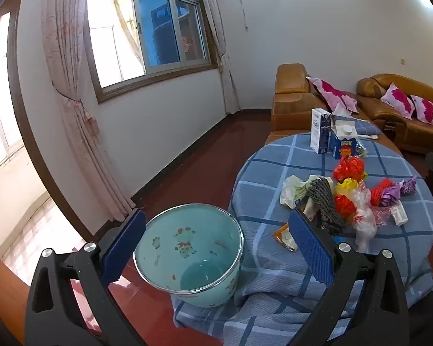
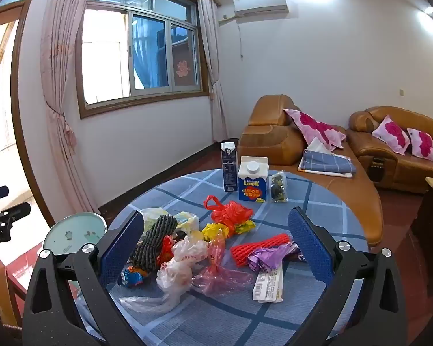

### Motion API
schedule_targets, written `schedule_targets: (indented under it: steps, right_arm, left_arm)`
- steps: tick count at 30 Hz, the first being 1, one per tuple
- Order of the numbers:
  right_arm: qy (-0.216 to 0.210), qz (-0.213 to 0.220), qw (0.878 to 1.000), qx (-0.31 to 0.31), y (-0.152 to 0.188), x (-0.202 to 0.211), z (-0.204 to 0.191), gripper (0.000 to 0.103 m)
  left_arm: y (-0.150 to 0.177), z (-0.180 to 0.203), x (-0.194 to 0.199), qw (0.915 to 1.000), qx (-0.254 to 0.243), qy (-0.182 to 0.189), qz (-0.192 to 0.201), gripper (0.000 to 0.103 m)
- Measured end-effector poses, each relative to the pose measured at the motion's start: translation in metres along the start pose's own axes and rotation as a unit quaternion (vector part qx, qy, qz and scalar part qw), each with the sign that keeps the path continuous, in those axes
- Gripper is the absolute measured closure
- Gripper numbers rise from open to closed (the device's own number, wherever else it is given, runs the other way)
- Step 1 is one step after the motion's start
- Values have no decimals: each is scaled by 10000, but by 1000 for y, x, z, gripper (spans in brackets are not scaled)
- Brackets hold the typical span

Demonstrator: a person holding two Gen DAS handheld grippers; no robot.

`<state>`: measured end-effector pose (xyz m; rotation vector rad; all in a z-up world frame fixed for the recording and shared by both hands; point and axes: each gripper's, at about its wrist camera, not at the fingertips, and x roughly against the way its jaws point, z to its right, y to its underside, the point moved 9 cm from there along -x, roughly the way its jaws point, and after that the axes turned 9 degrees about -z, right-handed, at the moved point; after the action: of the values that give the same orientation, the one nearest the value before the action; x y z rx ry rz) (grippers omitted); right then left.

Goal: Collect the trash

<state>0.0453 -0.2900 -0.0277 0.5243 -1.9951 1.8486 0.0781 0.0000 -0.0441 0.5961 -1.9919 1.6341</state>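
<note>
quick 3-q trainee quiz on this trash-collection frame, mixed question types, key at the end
1. True or false: the light blue bin already holds trash.
2. The left gripper has its jaws: A) shut on a bag B) open with nothing held C) shut on the bin rim.
3. Fill in: the red foam net lies against a crumpled ____ wrapper.

Key: 1 false, it looks empty; 2 B; 3 purple.

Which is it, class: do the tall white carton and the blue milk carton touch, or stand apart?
Apart. The right wrist view shows a strip of tablecloth between the tall white carton and the blue milk carton.
</note>
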Motion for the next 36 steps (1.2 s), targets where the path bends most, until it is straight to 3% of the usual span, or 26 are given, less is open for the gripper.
schedule_targets:
  steps: [36]
  right_arm:
    - [-43, -95, 9999, -28, 5, -4, -4, 5]
  left_arm:
    - [-3, -12, -1, 9999, 16, -122, 30, 6]
